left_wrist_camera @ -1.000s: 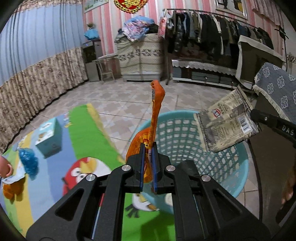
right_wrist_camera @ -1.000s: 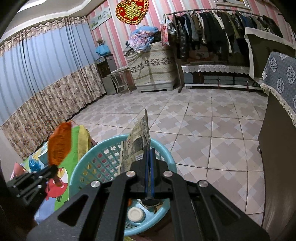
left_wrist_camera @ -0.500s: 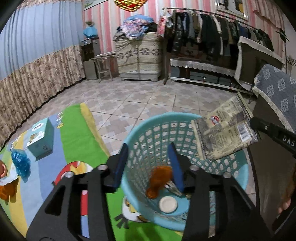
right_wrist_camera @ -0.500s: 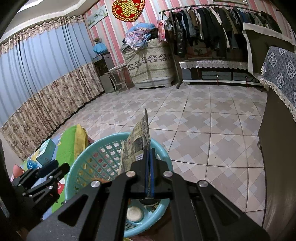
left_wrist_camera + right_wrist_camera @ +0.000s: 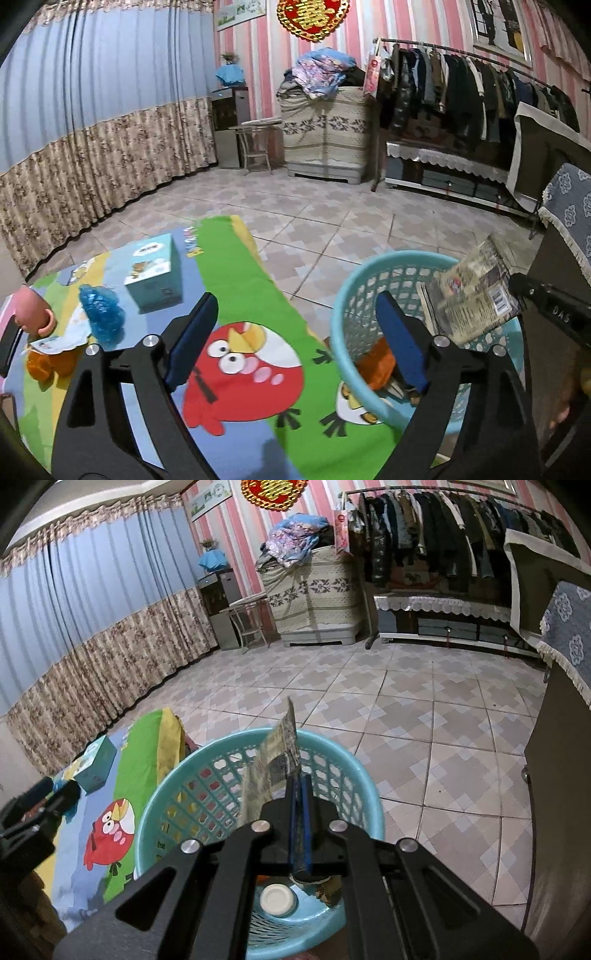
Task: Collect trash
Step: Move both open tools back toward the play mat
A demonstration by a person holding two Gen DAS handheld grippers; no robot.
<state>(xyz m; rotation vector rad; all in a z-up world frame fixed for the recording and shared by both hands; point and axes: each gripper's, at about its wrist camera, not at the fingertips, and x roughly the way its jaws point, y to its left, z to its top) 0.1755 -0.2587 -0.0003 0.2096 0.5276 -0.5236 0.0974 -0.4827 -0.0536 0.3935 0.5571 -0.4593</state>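
**Wrapper pinched over the basket, left claw spread**

While the right gripper (image 5: 298, 805) pinches a printed snack wrapper (image 5: 275, 760) above the turquoise laundry basket (image 5: 369, 790), the left gripper (image 5: 295, 343) gapes wide; an orange wrapper (image 5: 376, 363) lies inside the basket, just behind its right finger.

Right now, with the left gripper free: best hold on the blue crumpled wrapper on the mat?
Probably from above with the left gripper, its open jaws straddling the blue crumpled wrapper at its narrower upper part; it lies low on the mat, with toys close beside.
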